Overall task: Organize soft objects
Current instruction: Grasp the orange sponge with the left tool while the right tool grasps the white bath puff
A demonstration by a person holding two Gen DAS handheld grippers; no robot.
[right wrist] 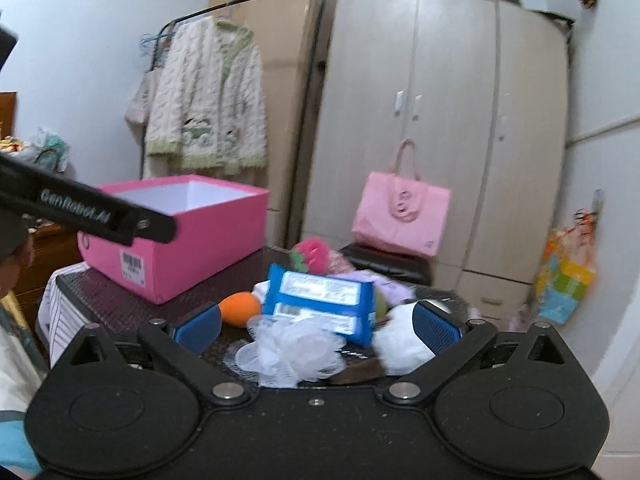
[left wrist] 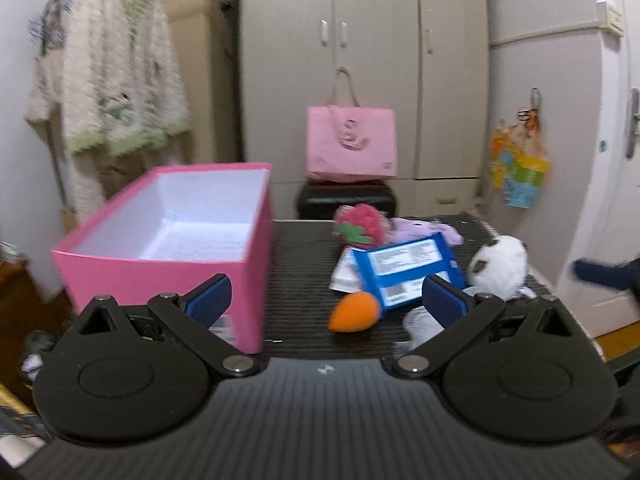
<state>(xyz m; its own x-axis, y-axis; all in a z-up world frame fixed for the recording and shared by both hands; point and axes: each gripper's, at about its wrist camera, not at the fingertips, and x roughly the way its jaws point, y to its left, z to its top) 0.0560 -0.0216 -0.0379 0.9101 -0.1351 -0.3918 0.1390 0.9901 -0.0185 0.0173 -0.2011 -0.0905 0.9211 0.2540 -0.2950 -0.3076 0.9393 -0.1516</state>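
Soft toys lie in a heap on the right of my dark table (left wrist: 296,248). Left stands an open pink box (left wrist: 168,256). My left gripper (left wrist: 326,296) and right gripper (right wrist: 318,326) are wide, holding nothing.

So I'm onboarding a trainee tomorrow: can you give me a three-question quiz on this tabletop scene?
1. True or false: the pink box already holds a toy.
2. What lies closest to the right tongs? A) white mesh pouf B) strawberry plush C) orange sponge
3. The blue wipes pack lies between the orange sponge and the white ____ plush.

Key: 1 false; 2 A; 3 panda.
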